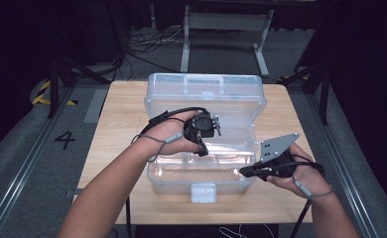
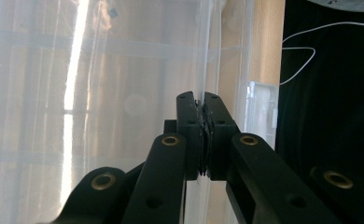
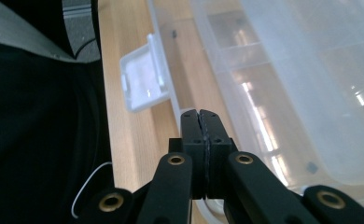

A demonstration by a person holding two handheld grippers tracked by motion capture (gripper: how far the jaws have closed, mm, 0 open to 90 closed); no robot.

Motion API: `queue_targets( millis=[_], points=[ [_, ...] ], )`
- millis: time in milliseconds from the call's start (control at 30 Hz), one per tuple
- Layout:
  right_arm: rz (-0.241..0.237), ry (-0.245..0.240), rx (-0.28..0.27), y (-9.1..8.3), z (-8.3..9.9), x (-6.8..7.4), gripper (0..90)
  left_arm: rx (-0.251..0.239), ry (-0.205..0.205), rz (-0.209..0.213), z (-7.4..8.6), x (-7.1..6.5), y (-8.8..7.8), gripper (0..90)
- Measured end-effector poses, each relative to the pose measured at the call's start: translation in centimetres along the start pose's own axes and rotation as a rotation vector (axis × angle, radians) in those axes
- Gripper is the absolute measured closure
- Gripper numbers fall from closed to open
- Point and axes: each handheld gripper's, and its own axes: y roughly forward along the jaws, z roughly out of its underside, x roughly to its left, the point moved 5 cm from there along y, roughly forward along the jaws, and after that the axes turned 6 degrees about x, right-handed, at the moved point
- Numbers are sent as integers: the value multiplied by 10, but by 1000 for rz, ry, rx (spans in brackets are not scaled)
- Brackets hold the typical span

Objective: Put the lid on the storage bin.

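Note:
A clear plastic box (image 1: 174, 181) stands open on the wooden table (image 1: 117, 124), its lid (image 1: 206, 89) leaning back. My left gripper (image 1: 203, 151) reaches down into the box. In the left gripper view my left gripper (image 2: 203, 100) is shut on a thin clear plastic edge (image 2: 203, 56) that runs up from between the jaws. My right gripper (image 1: 242, 172) hovers at the box's front right corner, pointing left. Seen from the right gripper view, that right gripper (image 3: 200, 114) has its jaws pressed together with nothing between them, above the box's front rim (image 3: 171, 93).
The white latch (image 1: 203, 192) hangs from the box's front wall at the table's near edge; the latch (image 3: 143, 84) lies just ahead of my right jaws. Bare wood runs left and right of the box. Beyond the table are a metal stand (image 1: 226, 29) and floor cables (image 1: 147, 47).

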Motion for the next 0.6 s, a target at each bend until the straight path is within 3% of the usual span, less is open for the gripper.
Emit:
queue_targets(
  millis=[167, 433, 600],
  points=[
    [28, 36, -58, -9, -1, -4, 900, -1, -2, -5, 0, -2, 1, 872],
    [89, 128, -193, -22, -2, -18, 900, -14, -12, -8, 1, -5, 4, 871],
    [124, 175, -255, -29, -1, -25, 900, -8, 2, -17, 1, -7, 4, 859]
  ],
)
